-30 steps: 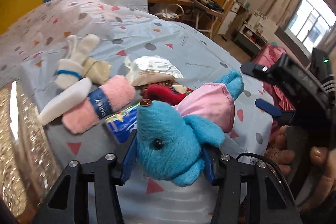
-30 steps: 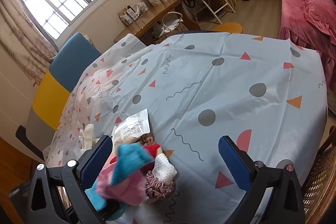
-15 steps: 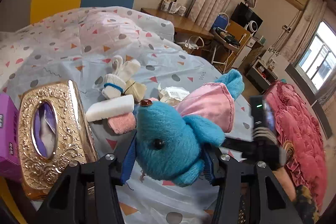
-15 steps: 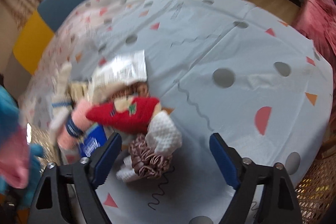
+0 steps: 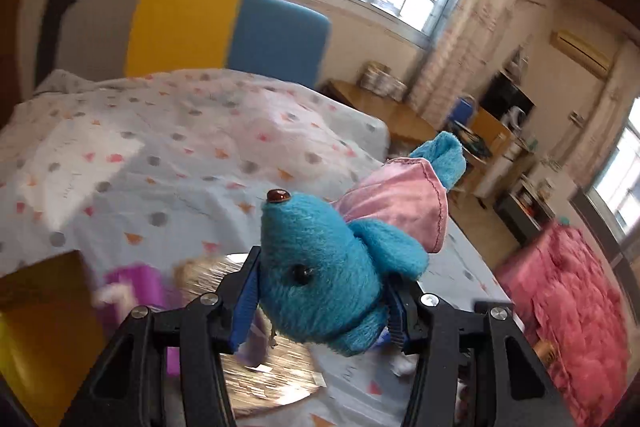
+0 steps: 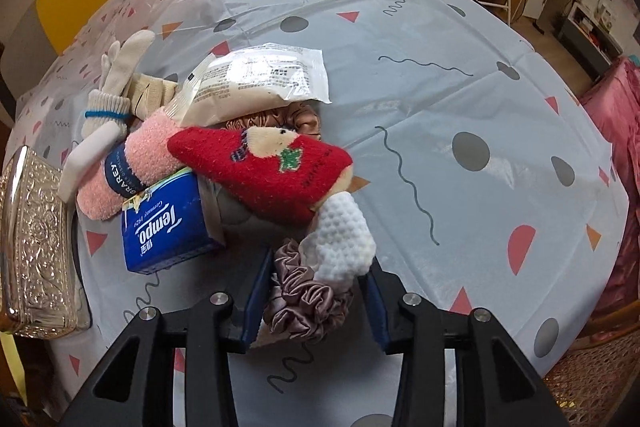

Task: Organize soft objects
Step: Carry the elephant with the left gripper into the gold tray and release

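Plush toy (image 5: 320, 283), blue and furry, sits squeezed between the blue pads of the left gripper (image 5: 322, 301), which is closed onto its head. Its long axis runs away from the gripper and up to the right: the snout with a brown nose points up and slightly left, one black eye faces the camera, the pink dress comes next, and a blue foot sticks out at the far upper right. The toy is lifted clear of the bench (image 5: 168, 163). Below and left of this gripper, blurred, lie a shiny gold box (image 5: 264, 375) and something purple (image 5: 140, 283).

Right gripper (image 6: 314, 301) is lowered to the bench with its jaws partly apart, one on each side of a mauve satin scrunchie (image 6: 308, 301) and the near end of a white knitted sock (image 6: 342, 239); whether the pads press on them I cannot tell. The white sock lies lengthwise, straight ahead of the gripper. Beyond it a red sock (image 6: 264, 171) lies crosswise, its rounded end to the right. Ahead and left of the gripper is a blue tissue pack (image 6: 168, 223), then a pink sock (image 6: 132, 167) and a white glove (image 6: 116, 83). Farther ahead a clear plastic packet (image 6: 256, 79) rests on the pile. Far left stands a silver embossed box (image 6: 34, 235).
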Available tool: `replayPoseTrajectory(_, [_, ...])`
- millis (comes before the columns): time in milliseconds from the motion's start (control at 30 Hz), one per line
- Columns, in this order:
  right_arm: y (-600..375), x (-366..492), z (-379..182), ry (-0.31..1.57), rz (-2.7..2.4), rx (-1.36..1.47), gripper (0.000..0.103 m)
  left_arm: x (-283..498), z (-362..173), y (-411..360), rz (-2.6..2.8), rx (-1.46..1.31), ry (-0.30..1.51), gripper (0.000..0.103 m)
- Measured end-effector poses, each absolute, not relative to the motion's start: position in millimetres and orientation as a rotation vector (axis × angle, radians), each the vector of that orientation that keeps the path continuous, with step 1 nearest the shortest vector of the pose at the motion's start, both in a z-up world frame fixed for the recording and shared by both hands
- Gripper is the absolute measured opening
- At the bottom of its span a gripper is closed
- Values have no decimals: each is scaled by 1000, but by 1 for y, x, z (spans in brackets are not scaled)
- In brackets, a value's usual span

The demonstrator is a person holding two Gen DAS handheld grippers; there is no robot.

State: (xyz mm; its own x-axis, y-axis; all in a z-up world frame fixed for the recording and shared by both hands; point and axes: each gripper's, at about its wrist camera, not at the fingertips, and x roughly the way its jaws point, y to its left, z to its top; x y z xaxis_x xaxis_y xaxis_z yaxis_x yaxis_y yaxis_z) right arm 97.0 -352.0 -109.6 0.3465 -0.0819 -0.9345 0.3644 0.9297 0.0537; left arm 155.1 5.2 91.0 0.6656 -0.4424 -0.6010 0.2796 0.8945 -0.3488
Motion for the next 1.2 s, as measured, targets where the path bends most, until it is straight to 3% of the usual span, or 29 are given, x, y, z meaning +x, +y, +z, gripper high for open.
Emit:
replayPoseTrajectory(200, [-347,97,-109,1190,-285,247,43,176,75,120,-134,-317,713,54])
replayPoseTrajectory(533, [-336,101,-109,1194,-294,171,43,162,-54,242,228,-582,937,54])
replayPoseTrajectory(767, [-334,100,-109,1190,-300,146,43,160,-95,231,230,-663,1017,62])
replayPoseTrajectory(933, [-331,99,-109,1191,-302,119,43,166,-86,209,163,-572,1011,73])
replayPoseTrajectory(1200, [-330,100,-109,1188,-300,122,43,122,-68,199,158,-436,940,75])
